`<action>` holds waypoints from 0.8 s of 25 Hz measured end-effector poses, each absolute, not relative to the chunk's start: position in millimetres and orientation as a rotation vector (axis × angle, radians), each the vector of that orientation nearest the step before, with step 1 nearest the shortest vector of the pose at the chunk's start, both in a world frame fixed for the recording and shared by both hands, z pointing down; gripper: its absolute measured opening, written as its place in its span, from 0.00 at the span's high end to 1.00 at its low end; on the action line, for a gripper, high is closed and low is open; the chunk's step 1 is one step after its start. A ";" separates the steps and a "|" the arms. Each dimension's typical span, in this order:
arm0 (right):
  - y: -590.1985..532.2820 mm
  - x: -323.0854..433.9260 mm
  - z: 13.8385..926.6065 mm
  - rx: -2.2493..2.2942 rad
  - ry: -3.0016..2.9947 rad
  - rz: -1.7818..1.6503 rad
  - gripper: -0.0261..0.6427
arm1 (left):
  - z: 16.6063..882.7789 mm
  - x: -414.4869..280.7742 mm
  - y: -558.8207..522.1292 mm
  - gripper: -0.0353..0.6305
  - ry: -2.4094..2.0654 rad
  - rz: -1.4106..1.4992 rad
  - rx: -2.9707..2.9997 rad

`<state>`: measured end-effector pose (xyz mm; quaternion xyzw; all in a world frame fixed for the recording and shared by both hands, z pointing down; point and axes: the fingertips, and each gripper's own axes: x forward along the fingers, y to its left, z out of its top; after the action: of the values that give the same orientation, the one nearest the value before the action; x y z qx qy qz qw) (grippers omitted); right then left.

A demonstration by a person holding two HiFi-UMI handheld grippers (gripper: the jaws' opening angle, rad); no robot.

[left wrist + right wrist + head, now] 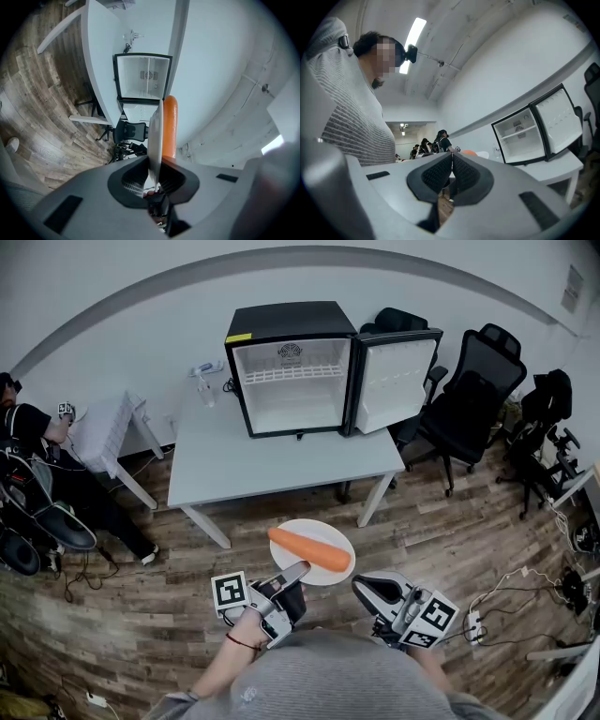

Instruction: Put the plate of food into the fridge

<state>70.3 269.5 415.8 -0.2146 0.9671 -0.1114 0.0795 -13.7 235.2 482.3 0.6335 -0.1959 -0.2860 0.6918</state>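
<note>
We find the left gripper (pixel 292 574) with fingers clamped on the near rim of the plate (pixel 311 529), above the floor (pixel 141 615), short of the desk (pixel 281 465). The right gripper (pixel 368 590) has its fingers together and empty. We judge the plate stiff, slick and breakable. The loose carrot (pixel 309 549) may roll, so level carriage is advised.

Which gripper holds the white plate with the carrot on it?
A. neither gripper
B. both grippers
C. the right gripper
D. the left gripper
D: the left gripper is closed on the rim of the plate, while the right gripper is shut on nothing, apart from it.
</note>
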 end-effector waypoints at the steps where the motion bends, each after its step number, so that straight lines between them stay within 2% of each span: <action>1: 269.8 69.6 417.0 -0.641 2.899 -0.334 0.94 | 482.3 -13.8 235.1 0.87 -0.439 -0.640 1.416; 20: 269.1 70.1 419.5 -0.646 2.909 -0.305 0.94 | 483.6 -13.1 233.3 0.87 -0.444 -0.635 1.420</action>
<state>70.1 269.1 419.5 -0.2151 0.9685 -0.1014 0.0732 -13.1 233.3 483.6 0.6350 -0.1984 -0.2841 0.6905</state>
